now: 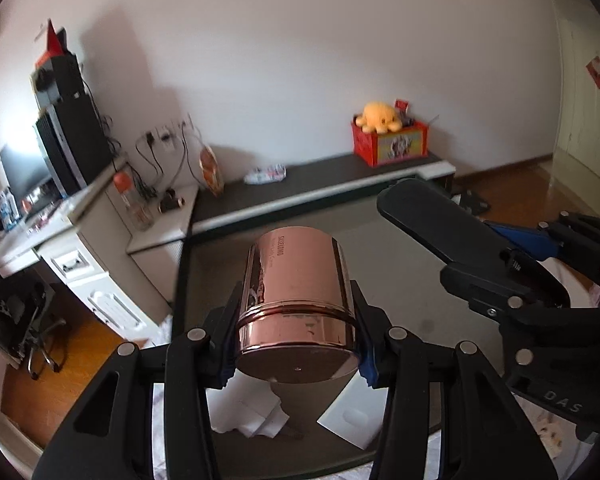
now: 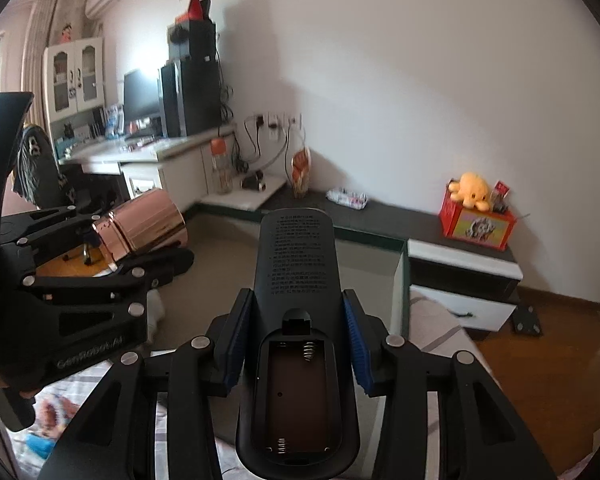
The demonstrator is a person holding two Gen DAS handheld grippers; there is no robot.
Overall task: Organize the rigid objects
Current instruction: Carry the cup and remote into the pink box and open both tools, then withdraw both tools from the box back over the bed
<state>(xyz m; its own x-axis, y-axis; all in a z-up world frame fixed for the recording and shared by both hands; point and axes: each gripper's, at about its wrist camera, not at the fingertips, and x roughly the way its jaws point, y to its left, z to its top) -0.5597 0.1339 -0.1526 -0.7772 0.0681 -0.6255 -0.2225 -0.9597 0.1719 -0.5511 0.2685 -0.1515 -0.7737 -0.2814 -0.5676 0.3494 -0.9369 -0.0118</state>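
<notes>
I have both tools loaded. My left tool [image 1: 296, 332] is clamped across a shiny rose-gold metal canister with a ridged lid [image 1: 298, 304]: the pads press on its round sides near the lidded end, which faces the camera at the bottom centre of the left wrist view, while the body points away up the frame. So its long axis runs straight out along the fingers, tilted downward toward a dark glass-topped table [image 1: 260, 420] that fills the lower middle of that frame.

My right tool [image 2: 298, 336] is closed on a long black plastic remote control [image 2: 296, 280], held back-side up with its battery cover missing and the empty bay and springs showing near the bottom of the right wrist view. Its long axis also runs forward from the fingers, the far end reaching to mid-frame.

In the left wrist view the remote juts in from the right edge, just beside the canister but apart from it. The table lies ahead of and below both tools, so I judge neither hand is clearly nearer. White papers [image 1: 256, 412] show at its near edge, whether on or under the glass I cannot tell. Each item would have to be lowered end-first or levelled out before release.
</notes>
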